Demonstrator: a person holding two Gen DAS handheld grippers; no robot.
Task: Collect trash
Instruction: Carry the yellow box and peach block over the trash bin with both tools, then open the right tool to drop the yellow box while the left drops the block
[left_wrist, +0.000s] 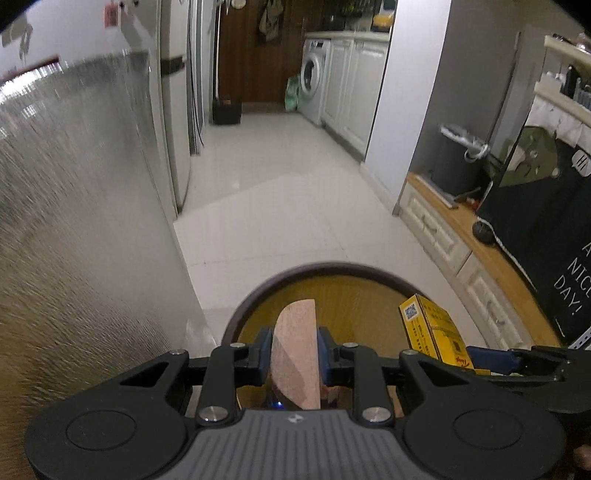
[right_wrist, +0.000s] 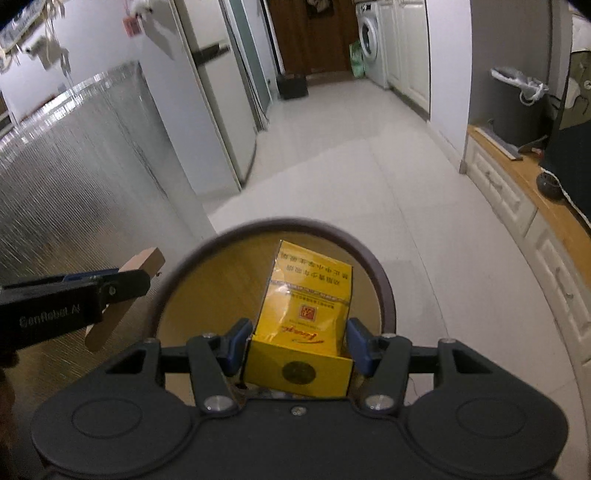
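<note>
My gripper body hides the bin's (right_wrist: 384, 295) near rim; the box's (right_wrist: 306, 314) print is unreadable.

right gripper (right_wrist: 297, 343): clamped on a yellow box (right_wrist: 306, 314)
bin (right_wrist: 384, 284): round, open, right under the box
left gripper (right_wrist: 122, 284): pinching a cardboard scrap (right_wrist: 146, 260) by the bin rim

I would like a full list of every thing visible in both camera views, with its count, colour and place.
round bin: one, dark rim, yellow-brown inside, on the floor below both grippers
yellow box: one, in the right gripper, above the bin
cardboard piece: one, pinkish tan, in the left gripper
washing machine: one, white, far end
refrigerator: one, silver, left wall
grey bin: one, white liner, right counter
left gripper: black, blue pads, shut on the cardboard
right gripper: black, blue pads, shut on the box
</note>
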